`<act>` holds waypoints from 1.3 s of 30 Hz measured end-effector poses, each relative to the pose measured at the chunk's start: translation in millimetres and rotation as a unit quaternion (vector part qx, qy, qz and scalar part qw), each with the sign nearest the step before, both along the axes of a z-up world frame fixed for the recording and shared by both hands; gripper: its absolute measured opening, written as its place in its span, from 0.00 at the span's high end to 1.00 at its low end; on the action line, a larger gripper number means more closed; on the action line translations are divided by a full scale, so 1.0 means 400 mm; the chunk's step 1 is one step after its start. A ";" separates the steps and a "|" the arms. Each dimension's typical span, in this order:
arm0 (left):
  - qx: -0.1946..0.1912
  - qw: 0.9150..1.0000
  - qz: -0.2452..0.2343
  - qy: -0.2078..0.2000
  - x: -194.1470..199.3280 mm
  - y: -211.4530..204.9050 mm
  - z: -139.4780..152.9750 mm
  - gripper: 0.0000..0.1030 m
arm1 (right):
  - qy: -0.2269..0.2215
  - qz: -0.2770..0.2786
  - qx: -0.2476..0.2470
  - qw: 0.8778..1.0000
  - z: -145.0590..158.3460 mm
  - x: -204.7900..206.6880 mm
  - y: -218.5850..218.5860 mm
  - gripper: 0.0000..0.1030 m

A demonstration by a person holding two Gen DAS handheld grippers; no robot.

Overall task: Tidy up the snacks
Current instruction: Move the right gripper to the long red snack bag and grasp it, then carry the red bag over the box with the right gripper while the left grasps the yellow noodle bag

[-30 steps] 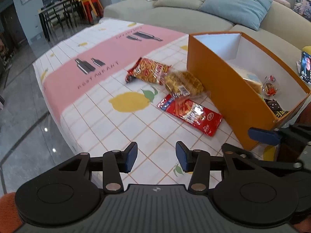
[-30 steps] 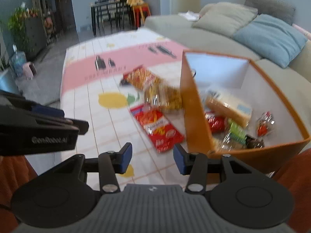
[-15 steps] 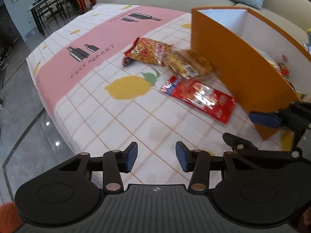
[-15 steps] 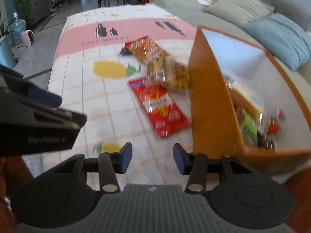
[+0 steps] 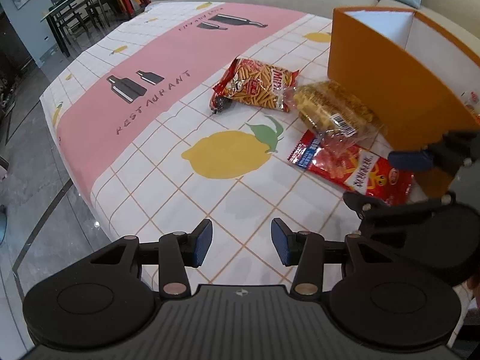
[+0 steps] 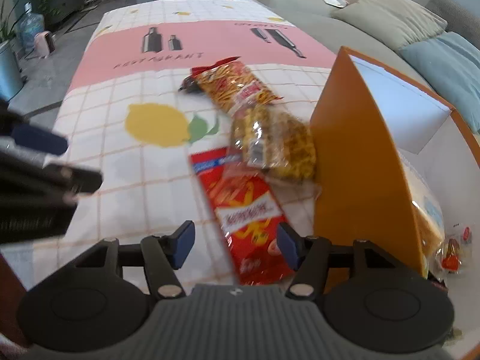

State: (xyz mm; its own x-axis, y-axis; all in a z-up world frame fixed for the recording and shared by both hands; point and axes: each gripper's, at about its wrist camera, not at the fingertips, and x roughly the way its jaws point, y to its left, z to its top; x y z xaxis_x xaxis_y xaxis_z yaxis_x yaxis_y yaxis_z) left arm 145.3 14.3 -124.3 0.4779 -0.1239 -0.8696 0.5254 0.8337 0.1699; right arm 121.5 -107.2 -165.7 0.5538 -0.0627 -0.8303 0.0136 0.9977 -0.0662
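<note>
Three snack packs lie on the tablecloth beside an orange box (image 5: 399, 90): a flat red packet (image 5: 351, 168), a clear bag of yellow biscuits (image 5: 330, 111) and a red-and-yellow stick-snack bag (image 5: 258, 85). My left gripper (image 5: 241, 246) is open and empty above bare cloth, left of the packs. My right gripper (image 6: 235, 241) is open, low over the near end of the red packet (image 6: 249, 210), with the biscuit bag (image 6: 273, 144) and stick-snack bag (image 6: 234, 84) beyond. The box (image 6: 357, 162) holds several snacks, partly hidden by its wall.
The table (image 5: 168, 69) has a pink and white checked cloth with lemon prints; its left edge drops to a grey floor. A sofa (image 6: 375, 21) with cushions runs behind the table and box. Dark chairs (image 5: 78, 21) stand far back.
Both grippers have moved forward and down toward the table. The right gripper has shifted from over the box to over the red packet. Both stay open.
</note>
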 end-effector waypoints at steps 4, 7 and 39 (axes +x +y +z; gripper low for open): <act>-0.007 1.000 0.003 0.007 0.019 0.001 -0.011 0.48 | 0.026 0.004 0.013 1.000 -0.024 0.048 -0.005 0.38; -0.010 1.000 0.007 0.012 0.030 0.002 -0.018 0.48 | 0.033 0.010 0.016 0.999 -0.042 0.072 -0.003 0.32; -0.079 0.997 0.003 -0.003 0.033 0.018 0.077 0.48 | 0.001 0.070 0.037 0.997 0.121 0.016 -0.006 0.99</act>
